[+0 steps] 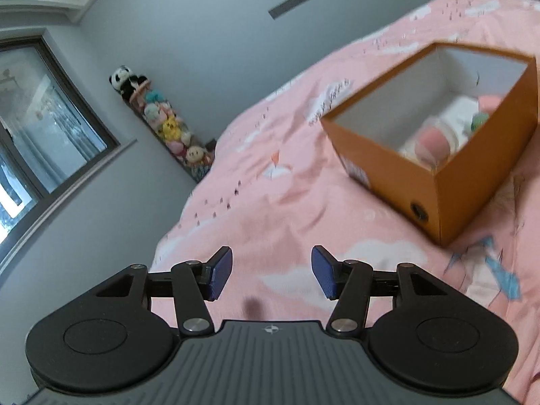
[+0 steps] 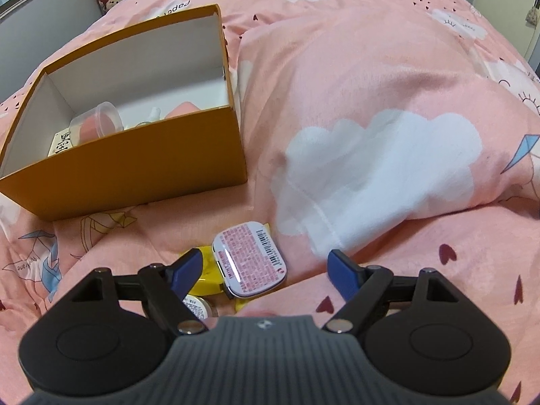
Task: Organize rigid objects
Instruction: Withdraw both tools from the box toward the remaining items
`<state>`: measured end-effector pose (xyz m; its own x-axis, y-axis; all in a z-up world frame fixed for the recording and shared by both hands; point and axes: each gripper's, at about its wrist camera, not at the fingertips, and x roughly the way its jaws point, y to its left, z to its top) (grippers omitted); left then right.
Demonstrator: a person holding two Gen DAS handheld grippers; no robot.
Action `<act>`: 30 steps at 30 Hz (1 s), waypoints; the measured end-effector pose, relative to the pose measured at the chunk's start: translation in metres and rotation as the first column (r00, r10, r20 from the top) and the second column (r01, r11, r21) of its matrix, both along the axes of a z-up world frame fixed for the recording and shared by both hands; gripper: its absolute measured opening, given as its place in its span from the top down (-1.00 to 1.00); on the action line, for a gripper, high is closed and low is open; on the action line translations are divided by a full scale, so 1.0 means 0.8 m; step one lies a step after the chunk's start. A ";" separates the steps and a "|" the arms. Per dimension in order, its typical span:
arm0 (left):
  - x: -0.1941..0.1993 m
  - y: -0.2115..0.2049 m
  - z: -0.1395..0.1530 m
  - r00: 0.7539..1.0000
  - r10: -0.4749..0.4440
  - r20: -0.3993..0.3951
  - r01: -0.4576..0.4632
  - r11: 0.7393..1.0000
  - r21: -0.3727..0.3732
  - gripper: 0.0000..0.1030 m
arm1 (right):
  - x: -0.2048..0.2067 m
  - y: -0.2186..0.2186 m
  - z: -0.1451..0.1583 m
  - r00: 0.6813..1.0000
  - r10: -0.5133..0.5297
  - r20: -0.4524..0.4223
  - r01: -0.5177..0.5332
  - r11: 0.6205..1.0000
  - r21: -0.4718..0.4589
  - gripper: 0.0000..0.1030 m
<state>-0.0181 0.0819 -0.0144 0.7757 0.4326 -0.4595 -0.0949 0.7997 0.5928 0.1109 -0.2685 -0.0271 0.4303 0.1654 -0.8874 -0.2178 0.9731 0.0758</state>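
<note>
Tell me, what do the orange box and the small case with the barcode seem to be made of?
Box: likely matte cardboard, with thin flat walls and a white inside. Case: probably glossy plastic or tin, since its edge shows a bright glare; which one is unclear.

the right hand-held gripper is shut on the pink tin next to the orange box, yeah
Not quite. The right hand-held gripper is open, and the tin lies loose on the bedding between its fingers, as the right wrist view shows. It does sit near the orange box.
</note>
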 end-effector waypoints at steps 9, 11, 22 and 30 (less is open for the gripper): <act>0.004 -0.018 0.022 0.999 -0.028 0.037 0.027 1.000 0.010 -0.28 | 0.001 0.007 -0.003 0.999 0.043 -0.009 -0.044 0.999 -0.027 -0.56; 0.005 -0.030 0.029 0.997 -0.059 0.040 0.060 0.998 -0.024 -0.33 | 0.001 0.011 -0.006 0.997 0.070 -0.014 -0.071 0.997 -0.037 -0.52; 0.030 -0.098 0.025 0.953 -0.300 -0.040 0.280 0.922 -0.267 -0.35 | 0.023 0.006 -0.030 0.983 0.152 -0.098 -0.151 0.988 0.021 -0.19; 0.061 -0.150 0.009 0.882 -0.462 -0.094 0.383 0.818 -0.429 -0.34 | 0.032 -0.003 -0.043 0.977 0.158 -0.146 -0.147 0.985 0.088 -0.01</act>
<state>0.0309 -0.0380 -0.0073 0.7234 -0.1617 -0.6712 0.3856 0.9011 0.1985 0.1364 -0.2710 -0.0612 0.2559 0.2886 -0.9226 -0.3434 0.9193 0.1923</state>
